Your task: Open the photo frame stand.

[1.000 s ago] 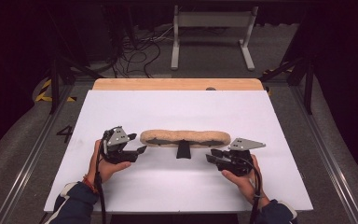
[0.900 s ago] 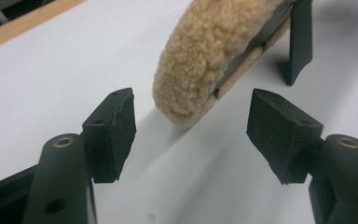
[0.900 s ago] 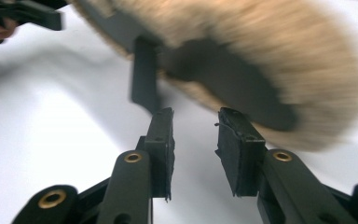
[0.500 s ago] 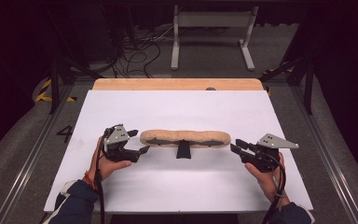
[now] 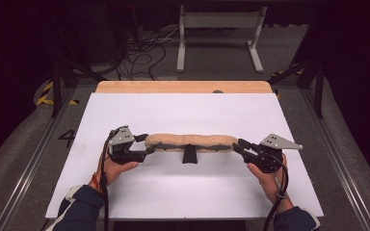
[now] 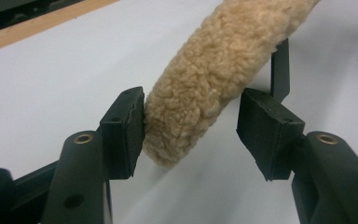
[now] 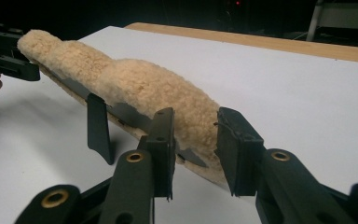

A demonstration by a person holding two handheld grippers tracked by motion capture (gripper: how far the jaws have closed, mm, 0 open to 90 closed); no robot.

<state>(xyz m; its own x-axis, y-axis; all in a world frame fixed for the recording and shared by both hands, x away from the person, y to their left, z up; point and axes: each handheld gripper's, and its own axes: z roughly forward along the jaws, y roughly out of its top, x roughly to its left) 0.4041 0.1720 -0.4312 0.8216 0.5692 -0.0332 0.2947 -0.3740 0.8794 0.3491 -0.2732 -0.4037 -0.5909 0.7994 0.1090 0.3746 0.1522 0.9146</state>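
A long tan fleece pad [image 5: 190, 140] with a black underside and a hanging black tab [image 5: 189, 155] stretches left to right above the white sheet [image 5: 183, 110]. My left gripper [image 5: 147, 144] straddles its left end [image 6: 182, 121]. Its jaws have just been closing: one pad [image 6: 126, 126] touches the fleece, the other [image 6: 265, 130] stands apart. My right gripper [image 5: 238, 147] is shut on the pad's right end [image 7: 191, 121], with fleece filling the gap between its jaws [image 7: 196, 149]. In the right gripper view the tab [image 7: 98, 126] hangs down and the left gripper [image 7: 4, 51] sits at the far end.
The white sheet covers a wooden tabletop whose far edge [image 5: 183, 86] shows as a tan strip. Beyond it are a dark floor, cables [image 5: 144, 53] and a white metal stand [image 5: 219, 33]. A metal rail [image 5: 33, 159] runs along the table's left side.
The right gripper has slid to the right, from over the pad's right part out to its very end. The left hand has stayed at the left end.
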